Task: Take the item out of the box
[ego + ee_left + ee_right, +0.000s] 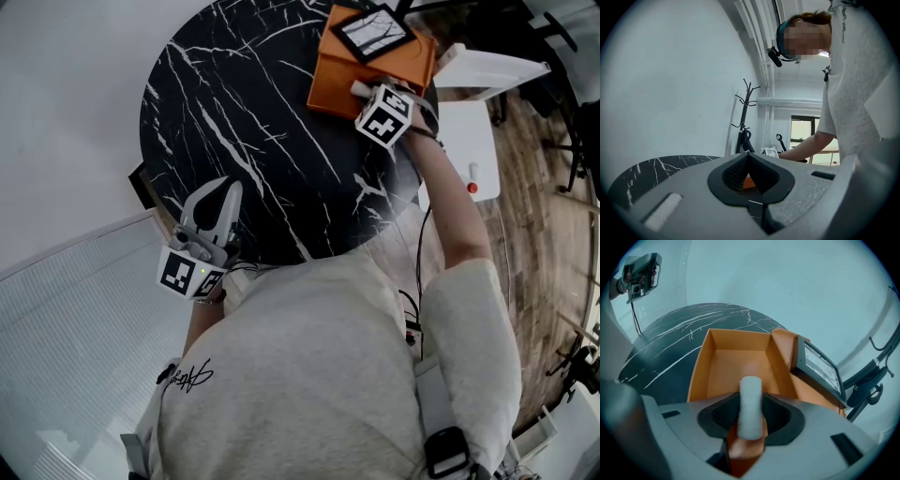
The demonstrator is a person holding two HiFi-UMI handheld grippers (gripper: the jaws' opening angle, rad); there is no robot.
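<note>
R claw (pixel 751 416) clamped on white roll (pixel 751 392) just above orange box (pixel 701 366) near wall, L claw (pixel 749 159) closed, empty, near bench (pixel 244 122) edge; risk: roll may snag wall, drag unheld box.

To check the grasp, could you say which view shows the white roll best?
The right gripper view: the white roll is clamped between its jaws. Head view barely shows it; left gripper view, not at all.

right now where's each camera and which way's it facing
Head view: on the head, facing down at the marble table; torso, arms show.
Left gripper view: on the left gripper, facing across the table; person's torso shows.
Right gripper view: on the right gripper, holding a white roll, facing into the orange box.
Shared: the table.
</note>
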